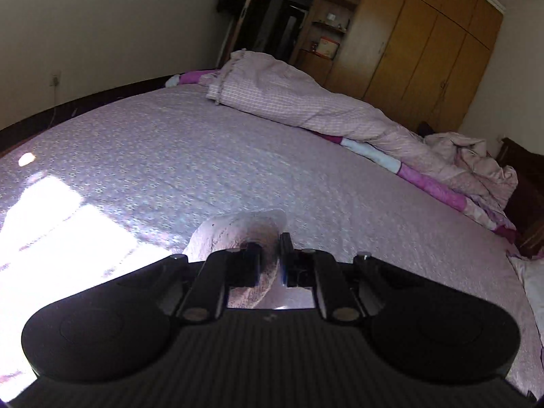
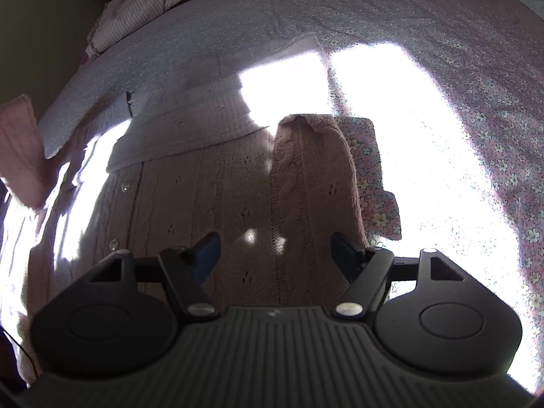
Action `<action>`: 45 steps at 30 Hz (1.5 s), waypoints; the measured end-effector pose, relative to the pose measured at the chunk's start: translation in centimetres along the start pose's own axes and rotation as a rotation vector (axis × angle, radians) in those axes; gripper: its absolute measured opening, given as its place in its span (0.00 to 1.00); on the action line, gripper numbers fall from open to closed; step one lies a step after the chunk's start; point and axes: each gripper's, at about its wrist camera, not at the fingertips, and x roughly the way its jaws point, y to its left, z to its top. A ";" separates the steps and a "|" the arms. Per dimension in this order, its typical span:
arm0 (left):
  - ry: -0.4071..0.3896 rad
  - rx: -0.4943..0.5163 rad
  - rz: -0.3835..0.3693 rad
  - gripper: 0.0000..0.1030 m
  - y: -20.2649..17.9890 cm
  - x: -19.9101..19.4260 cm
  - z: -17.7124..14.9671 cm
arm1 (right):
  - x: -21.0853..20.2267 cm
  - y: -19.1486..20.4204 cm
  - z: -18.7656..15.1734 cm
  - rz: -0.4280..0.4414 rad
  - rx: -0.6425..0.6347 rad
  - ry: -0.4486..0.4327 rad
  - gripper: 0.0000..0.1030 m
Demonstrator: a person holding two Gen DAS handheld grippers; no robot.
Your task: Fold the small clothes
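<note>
A pink cable-knit cardigan (image 2: 204,197) with a white collar (image 2: 190,125) and buttons lies spread on the bed. One sleeve (image 2: 312,170) is folded over its body. The other sleeve (image 2: 20,149) hangs lifted at the far left edge of the right wrist view. In the left wrist view my left gripper (image 1: 269,244) is shut on a bunch of that pink knit (image 1: 231,234), held above the bed. My right gripper (image 2: 275,248) hovers just over the cardigan's lower body, its jaws wide apart with nothing clamped between them.
The flowered purple bedsheet (image 1: 170,142) covers a wide bed with harsh sun patches. A rolled checked quilt (image 1: 289,95) and crumpled bedding (image 1: 476,159) line the far side. A wooden wardrobe (image 1: 425,34) stands behind. A small floral cloth (image 2: 370,183) lies beside the folded sleeve.
</note>
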 end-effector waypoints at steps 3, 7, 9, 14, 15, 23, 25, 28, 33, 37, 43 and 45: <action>0.040 0.036 -0.028 0.11 -3.2 1.8 -2.2 | 0.0 -0.2 -0.1 0.003 0.002 0.000 0.71; 0.133 0.059 -0.063 0.11 -6.0 4.6 -5.8 | -0.2 -0.5 -0.3 0.013 0.010 0.006 0.71; 0.182 0.090 -0.070 0.11 -6.8 6.1 -7.9 | -0.2 -0.6 -0.4 0.016 0.009 0.008 0.71; 0.313 0.149 -0.079 0.11 -7.1 8.9 -12.3 | 0.1 -0.9 -0.4 0.020 0.013 0.009 0.71; 0.333 0.163 -0.081 0.12 -7.2 9.5 -13.1 | 0.1 -0.8 -0.4 0.020 0.013 0.009 0.71; 0.381 0.250 -0.061 0.56 -7.0 7.9 -14.4 | 0.3 -0.8 -0.5 0.021 0.020 0.003 0.71; 0.385 0.262 -0.036 0.61 -7.0 7.1 -14.1 | 0.3 -0.9 -0.6 0.025 0.019 0.000 0.71; 0.410 0.281 -0.001 0.65 -6.6 6.1 -13.9 | 0.1 -1.1 -0.8 0.030 0.023 -0.003 0.71; 0.445 0.306 0.070 0.68 -5.2 4.7 -13.8 | 0.0 -1.3 -0.9 0.035 0.036 -0.005 0.71; 0.469 0.315 0.117 0.69 -3.6 3.8 -13.8 | -0.2 -1.4 -1.0 0.036 0.040 -0.006 0.71; 0.482 0.317 0.182 0.69 -1.0 2.7 -13.4 | -0.6 -1.1 -0.6 0.034 0.047 -0.012 0.71; 0.484 0.306 0.198 0.69 0.0 2.5 -13.4 | -0.7 -0.9 -0.4 0.033 0.038 -0.015 0.71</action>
